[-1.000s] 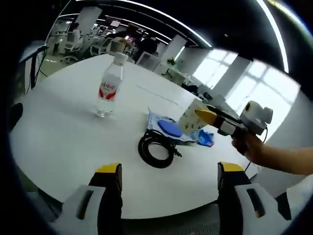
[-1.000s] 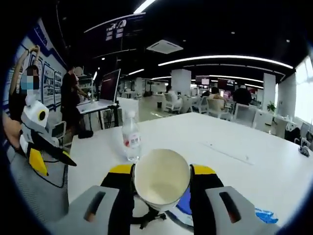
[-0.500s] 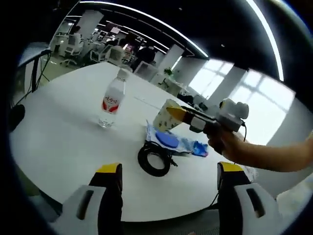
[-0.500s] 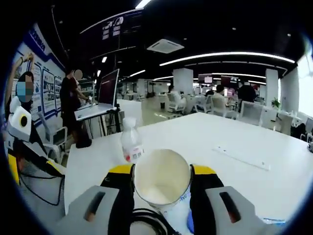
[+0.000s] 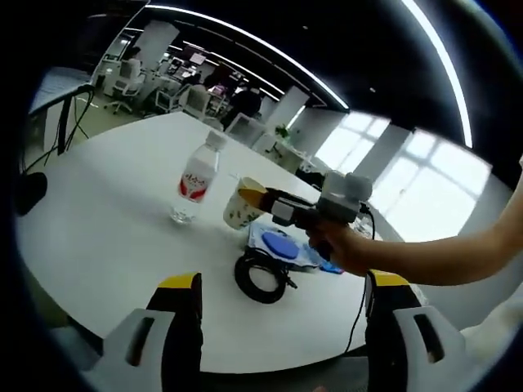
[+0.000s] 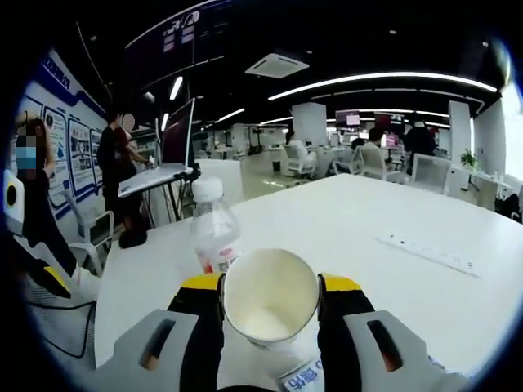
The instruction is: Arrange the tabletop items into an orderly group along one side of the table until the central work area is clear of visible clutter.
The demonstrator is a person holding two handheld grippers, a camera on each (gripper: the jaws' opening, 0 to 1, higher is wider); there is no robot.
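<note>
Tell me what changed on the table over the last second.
The right claw, shut on the white paper cup, carried it from above the blue packet across to just beside the clear plastic water bottle with the red label. The bottle, the packet and the coiled black cable stayed put on the white table. The left claw stayed open and empty.

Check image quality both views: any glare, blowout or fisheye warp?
Left gripper view: windows blown out white, table edge bowed by the fisheye, bottle legible. Right gripper view: ceiling light strips glare, cup sharp, background desks soft.
</note>
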